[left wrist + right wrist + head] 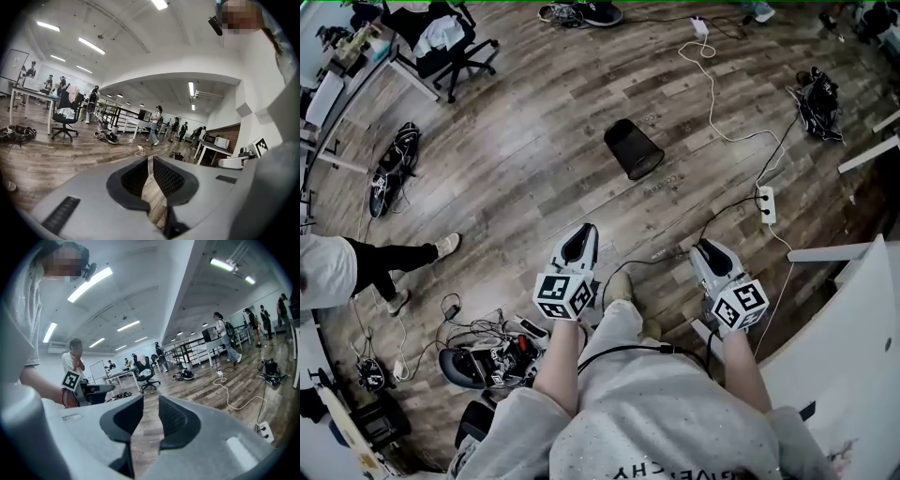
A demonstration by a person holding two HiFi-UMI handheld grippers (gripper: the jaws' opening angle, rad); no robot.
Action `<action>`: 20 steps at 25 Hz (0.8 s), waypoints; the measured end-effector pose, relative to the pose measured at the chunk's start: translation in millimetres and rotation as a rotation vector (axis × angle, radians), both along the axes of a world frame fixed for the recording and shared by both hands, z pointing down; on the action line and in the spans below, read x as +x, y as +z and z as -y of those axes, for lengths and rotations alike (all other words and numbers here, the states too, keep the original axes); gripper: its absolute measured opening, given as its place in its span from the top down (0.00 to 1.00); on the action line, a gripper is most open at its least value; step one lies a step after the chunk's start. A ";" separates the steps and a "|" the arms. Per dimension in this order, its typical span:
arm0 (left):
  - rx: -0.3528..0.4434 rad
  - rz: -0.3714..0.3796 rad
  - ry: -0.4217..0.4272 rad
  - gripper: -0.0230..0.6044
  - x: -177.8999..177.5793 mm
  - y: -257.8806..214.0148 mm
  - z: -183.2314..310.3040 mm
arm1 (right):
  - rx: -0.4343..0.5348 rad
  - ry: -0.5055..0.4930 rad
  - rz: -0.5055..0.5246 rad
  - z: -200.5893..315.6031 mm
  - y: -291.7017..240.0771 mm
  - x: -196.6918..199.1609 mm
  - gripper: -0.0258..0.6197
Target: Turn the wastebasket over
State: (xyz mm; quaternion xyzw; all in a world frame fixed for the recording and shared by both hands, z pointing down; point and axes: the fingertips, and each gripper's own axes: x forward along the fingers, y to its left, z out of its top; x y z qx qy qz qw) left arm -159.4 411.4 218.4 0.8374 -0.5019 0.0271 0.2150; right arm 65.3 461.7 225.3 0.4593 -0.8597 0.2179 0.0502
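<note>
Wastebasket (633, 148), black mesh, lies on its side on the wooden floor (534, 159), well ahead of both grippers; its inside cannot be made out. The left gripper (584, 234) fingers stand slightly apart and the right gripper (706, 249) fingers wider, with only floor between them. The lettering on the sweatshirt (675, 422) is cut off.

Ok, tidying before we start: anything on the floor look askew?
The wastebasket in mid-floor isn't standing mouth-up: it looks tipped over or upended, I can't tell which. A loose cable trails beside it.

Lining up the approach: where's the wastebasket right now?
In the head view, the black wastebasket is on the wooden floor, upper centre, left of the white cable.
</note>
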 end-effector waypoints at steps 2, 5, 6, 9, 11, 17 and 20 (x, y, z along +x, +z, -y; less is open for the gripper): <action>-0.013 -0.003 0.011 0.88 -2.2 4.4 19.8 | -0.011 0.030 0.008 16.5 2.5 2.2 0.82; -0.033 -0.009 0.020 0.86 -5.1 10.5 49.8 | -0.026 0.073 0.016 39.7 5.8 7.4 0.82; -0.039 -0.011 0.023 0.86 -5.9 12.1 59.4 | -0.031 0.088 0.019 46.9 6.8 9.3 0.82; -0.049 -0.017 0.037 0.86 -6.8 16.3 83.1 | -0.040 0.128 0.029 64.7 8.7 13.3 0.82; -0.052 -0.020 0.048 0.86 -7.6 17.9 96.3 | -0.044 0.143 0.029 74.4 9.3 12.5 0.82; -0.067 -0.021 0.083 0.86 -10.9 29.8 123.4 | -0.066 0.180 0.023 97.2 19.7 12.4 0.82; -0.075 -0.024 0.082 0.86 -16.5 39.1 134.6 | -0.071 0.208 0.029 107.1 26.3 17.2 0.82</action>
